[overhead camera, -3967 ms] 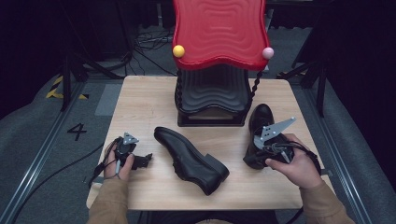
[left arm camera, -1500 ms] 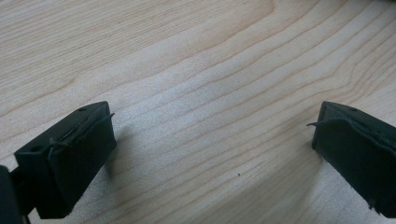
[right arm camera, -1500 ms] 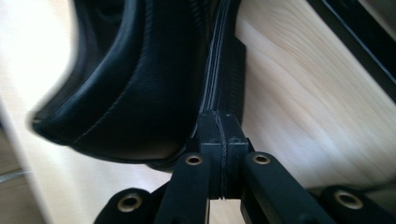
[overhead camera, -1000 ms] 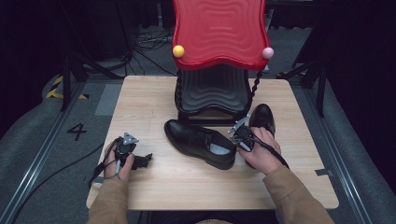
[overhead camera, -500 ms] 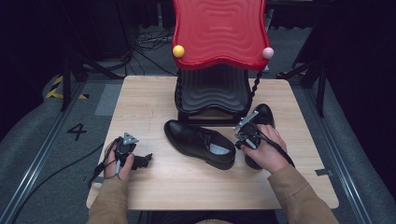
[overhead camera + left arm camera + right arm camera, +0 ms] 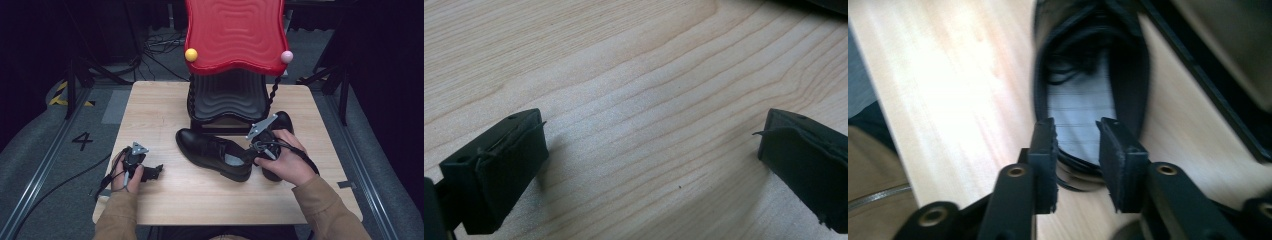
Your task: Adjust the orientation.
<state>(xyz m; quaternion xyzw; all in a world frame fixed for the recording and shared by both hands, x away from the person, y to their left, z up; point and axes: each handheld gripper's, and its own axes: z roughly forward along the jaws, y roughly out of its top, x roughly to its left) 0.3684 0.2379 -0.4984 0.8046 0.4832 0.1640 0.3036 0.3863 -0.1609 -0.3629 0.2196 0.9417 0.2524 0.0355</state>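
Desk [image 6: 165,107] of pale wood carries two black shoes and a red-topped stand [image 6: 234,35] at its far edge. The right tool [image 6: 256,148] sits at the heel of the nearer shoe [image 6: 210,150], which lies on its sole across the desk's middle, toe pointing toward the left tool. In the right gripper view its jaws stand a narrow gap apart just above the heel rim of that shoe [image 6: 1088,75], with the grey insole showing between and beyond them; whether they touch the rim I cannot tell, and they grip nothing visible. The second shoe [image 6: 280,122] lies just behind the right hand [image 6: 282,160], partly hidden by it, near the desk's right edge. The left tool [image 6: 150,172] rests near the desk's front left corner, well apart from the shoes, its jaws spread wide over bare wood [image 6: 639,100] with nothing between them. Open desk lies between the two tools and along the front edge.
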